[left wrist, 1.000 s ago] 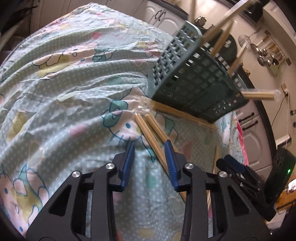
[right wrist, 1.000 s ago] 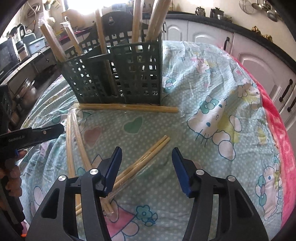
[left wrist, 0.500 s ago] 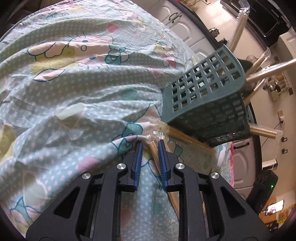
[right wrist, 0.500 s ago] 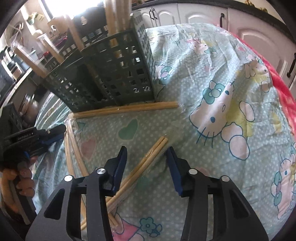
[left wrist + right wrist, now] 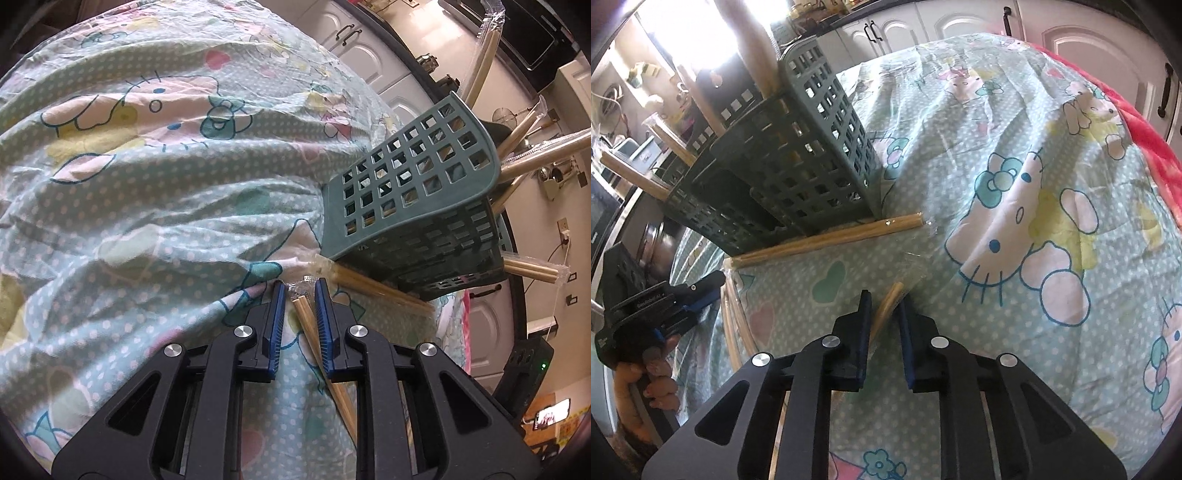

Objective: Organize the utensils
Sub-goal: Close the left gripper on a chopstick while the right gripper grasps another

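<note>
where the two tongs meet the cloth, each has a wrapped chopstick pair in its bite. left gripper (image 5: 300,295) — black frame, blue ribbed pads, jaws just drawn narrow around the left chopstick pair (image 5: 314,332); the right pad presses the wood, while contact at the left pad cannot be told. that pair's long axis runs from its cellophane-tipped end between the pads back toward the lower right, under the frame. right gripper (image 5: 884,306) — jaws just closing, now clamped on the right chopstick pair (image 5: 886,304), whose blunt end sticks out past the pads, tilted up and to the right, with its clear sleeve trailing onto the cloth.

beyond the tips: a third chopstick pair (image 5: 827,240), bamboo in plastic, lying flat along the foot of the basket (image 5: 798,162), touching its base, its long axis nearly crosswise. the basket is a dark green plastic lattice with square holes and divided compartments; wrapped sticks (image 5: 539,155) stand in it, leaning outward at several angles.

underlay: a dotted pale blue tablecloth (image 5: 1015,147), cartoon cat print, wrinkled, open and bare to the right of the basket. a pink cover's edge (image 5: 1145,122) runs along its far right. white cabinets (image 5: 1071,40) stand behind.
</note>
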The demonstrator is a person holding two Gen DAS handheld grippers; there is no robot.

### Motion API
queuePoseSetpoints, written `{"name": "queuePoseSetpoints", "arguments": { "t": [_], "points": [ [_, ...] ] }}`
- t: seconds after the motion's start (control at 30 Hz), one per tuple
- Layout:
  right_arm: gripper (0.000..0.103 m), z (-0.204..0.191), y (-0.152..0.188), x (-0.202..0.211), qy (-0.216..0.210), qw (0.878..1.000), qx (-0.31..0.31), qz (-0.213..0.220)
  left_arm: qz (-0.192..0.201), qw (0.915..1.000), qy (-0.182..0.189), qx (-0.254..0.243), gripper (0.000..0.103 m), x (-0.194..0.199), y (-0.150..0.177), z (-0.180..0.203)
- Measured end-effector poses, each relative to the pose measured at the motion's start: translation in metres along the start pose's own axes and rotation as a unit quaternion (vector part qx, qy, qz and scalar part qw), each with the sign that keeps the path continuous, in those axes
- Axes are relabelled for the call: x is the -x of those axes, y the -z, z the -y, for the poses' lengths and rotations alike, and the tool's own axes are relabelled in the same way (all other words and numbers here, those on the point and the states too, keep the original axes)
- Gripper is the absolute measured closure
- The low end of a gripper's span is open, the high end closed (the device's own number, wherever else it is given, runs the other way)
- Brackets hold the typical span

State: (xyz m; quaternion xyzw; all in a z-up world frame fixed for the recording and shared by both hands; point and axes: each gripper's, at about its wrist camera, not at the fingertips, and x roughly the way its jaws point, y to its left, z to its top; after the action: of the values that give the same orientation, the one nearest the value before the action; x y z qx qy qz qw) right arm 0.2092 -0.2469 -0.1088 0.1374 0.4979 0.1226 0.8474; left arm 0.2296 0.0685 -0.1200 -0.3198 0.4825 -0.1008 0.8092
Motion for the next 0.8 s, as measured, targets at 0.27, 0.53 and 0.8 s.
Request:
{"name": "queuePoseSetpoints", "arguments": {
  "t": [0.27, 0.53, 0.8],
  "points": [
    [0.092, -0.003, 0.003, 0.007, -0.009, 1.000, -0.004, 0.014, -0.002, 1.0000, 0.003, -0.006, 0.097, -0.002, -0.004, -0.001],
    [0.093, -0.013, 0.006, 0.020, -0.004, 0.999, 0.018, 0.031, 0.010, 0.9999, 0.011, -0.009, 0.099, 0.011, 0.001, -0.004],
    [0.094, -0.026, 0.012, 0.031, -0.001, 0.998, 0.043, 0.043, 0.037, 0.9991, 0.012, -0.016, 0.100, 0.037, 0.006, -0.008]
  ]
}}
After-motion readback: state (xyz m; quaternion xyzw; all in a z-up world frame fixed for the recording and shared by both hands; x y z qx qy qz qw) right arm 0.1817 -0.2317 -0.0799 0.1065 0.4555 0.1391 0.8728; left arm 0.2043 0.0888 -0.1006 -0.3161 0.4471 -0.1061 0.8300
